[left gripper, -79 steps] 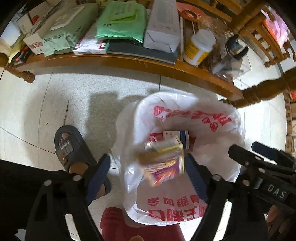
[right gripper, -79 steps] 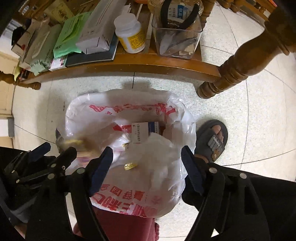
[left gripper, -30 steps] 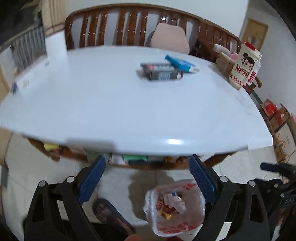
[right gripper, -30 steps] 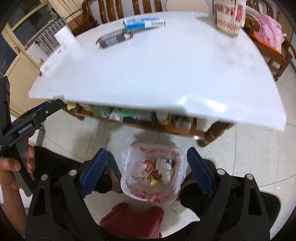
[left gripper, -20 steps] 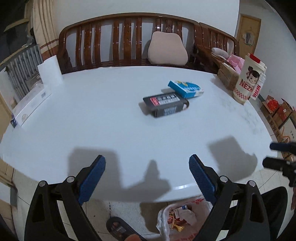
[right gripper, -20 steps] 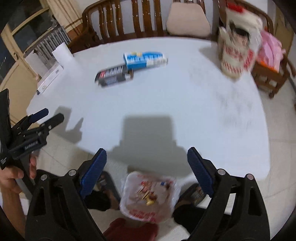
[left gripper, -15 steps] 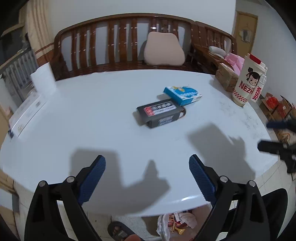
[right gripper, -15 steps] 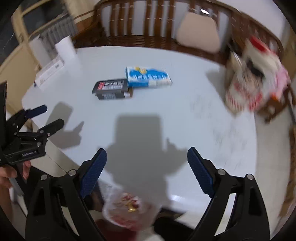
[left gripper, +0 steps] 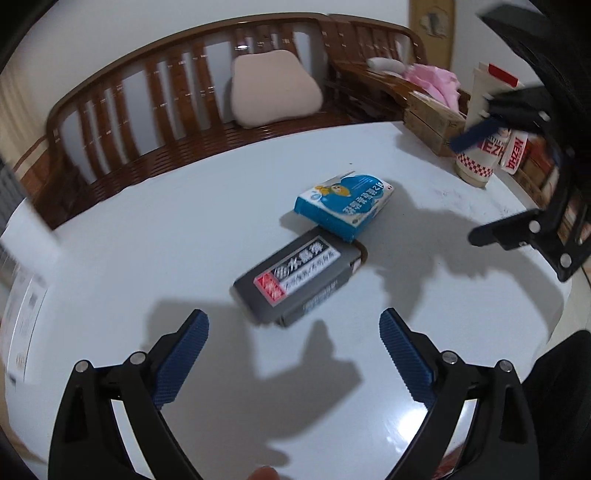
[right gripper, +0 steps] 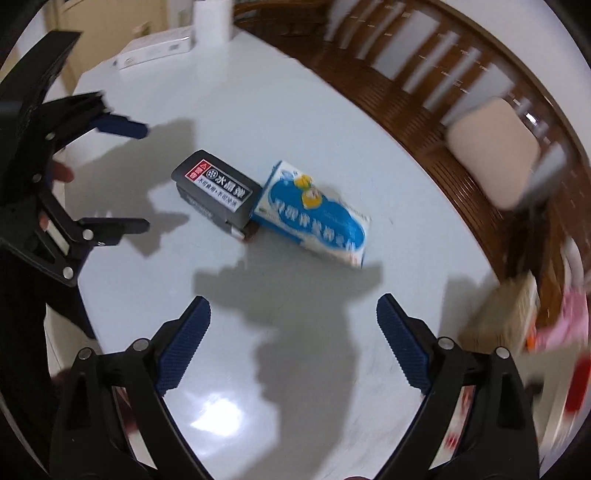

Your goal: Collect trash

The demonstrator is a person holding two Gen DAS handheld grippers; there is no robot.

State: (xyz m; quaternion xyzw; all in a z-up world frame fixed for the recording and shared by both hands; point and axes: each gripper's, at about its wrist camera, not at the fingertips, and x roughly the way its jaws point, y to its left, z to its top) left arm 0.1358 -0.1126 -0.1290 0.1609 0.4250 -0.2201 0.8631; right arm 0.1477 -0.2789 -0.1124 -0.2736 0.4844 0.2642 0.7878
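A dark grey box [left gripper: 297,278] with a red and white label lies on the white table [left gripper: 129,258], touching a blue and white box [left gripper: 345,203] just beyond it. My left gripper [left gripper: 293,328] is open and empty, just short of the grey box. My right gripper [right gripper: 293,314] is open and empty, above the table short of the blue box [right gripper: 317,218]; the grey box [right gripper: 218,192] lies to its left. Each gripper shows in the other's view, the right gripper [left gripper: 469,188] at the right and the left gripper [right gripper: 146,175] at the left.
A wooden bench [left gripper: 155,96] with a beige cushion [left gripper: 275,86] stands behind the table. A tall red and white cup [left gripper: 484,147] stands at the table's far right edge. A white box [right gripper: 155,51] and paper roll [right gripper: 212,18] sit at its far left.
Both grippers rose from the trash bag under the table to above the tabletop and moved in toward the two boxes. Both stayed open.
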